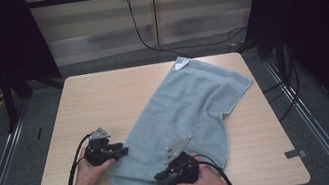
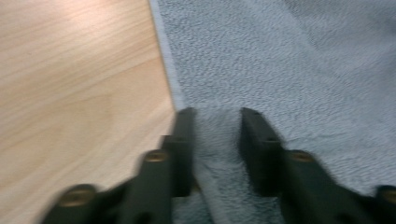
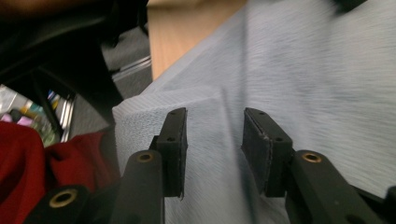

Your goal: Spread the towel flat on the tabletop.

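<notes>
A grey towel point(image 1: 189, 113) lies slantwise from the counter's point(image 1: 102, 98) far right corner to its near edge, where it runs out of frame. The left gripper point(image 2: 217, 116) sits at the towel's left hem, jaws narrowly apart, gripping nothing. The right gripper point(image 3: 215, 116), blurred, hovers over a near fold, jaws parted.

Pale grey-blue terry cloth towel point(image 1: 191, 113): soft looped pile, matt, nubbly; flatter woven hem band along its edge, small white fabric label at the far corner. Light wood-grain table top point(image 1: 103, 102): smooth laminate look, faint sheen, visible grain streaks. Left black plastic gripper point(image 2: 215, 140): matt hard jaws, brass-coloured metal rivets. Right black plastic gripper point(image 3: 215, 144): matt jaws with rubbery, finely textured pads, same brassy rivets. Grey plate on top of each looks like dull metal.
</notes>
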A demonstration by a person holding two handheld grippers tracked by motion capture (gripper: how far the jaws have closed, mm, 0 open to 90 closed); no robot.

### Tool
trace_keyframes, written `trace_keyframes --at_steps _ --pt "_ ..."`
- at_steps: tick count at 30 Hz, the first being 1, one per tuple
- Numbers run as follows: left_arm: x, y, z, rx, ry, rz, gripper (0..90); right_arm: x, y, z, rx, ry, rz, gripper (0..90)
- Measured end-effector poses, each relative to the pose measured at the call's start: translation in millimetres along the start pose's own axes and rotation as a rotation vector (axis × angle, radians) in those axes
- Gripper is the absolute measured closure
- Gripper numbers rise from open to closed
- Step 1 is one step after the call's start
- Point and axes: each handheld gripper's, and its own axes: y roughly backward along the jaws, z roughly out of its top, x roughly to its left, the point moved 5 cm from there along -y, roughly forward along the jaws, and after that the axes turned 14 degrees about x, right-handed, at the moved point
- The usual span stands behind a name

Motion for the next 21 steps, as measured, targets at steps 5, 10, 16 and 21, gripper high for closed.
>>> trace_keyframes --at_steps 5,10,16,21 --pt "7.5 1.0 -1.1 -0.022 0.020 -0.047 90.0 -3.1 -19.4 -4.6 0.074 0.007 -0.045 51.3" --pt "9.9 11.0 2.6 -0.082 0.039 -0.055 90.0 -5.0 -18.3 -12.3 0.045 0.011 -0.075 50.3" --pt "10.3 14.4 1.4 -0.084 0.066 -0.094 85.9 0.7 -12.1 -26.1 0.054 0.016 -0.055 75.0" --pt "-14.4 0.0 9.6 -0.042 -0.016 -0.085 52.1 11.0 -2.5 -43.3 0.061 0.006 -0.030 84.6"
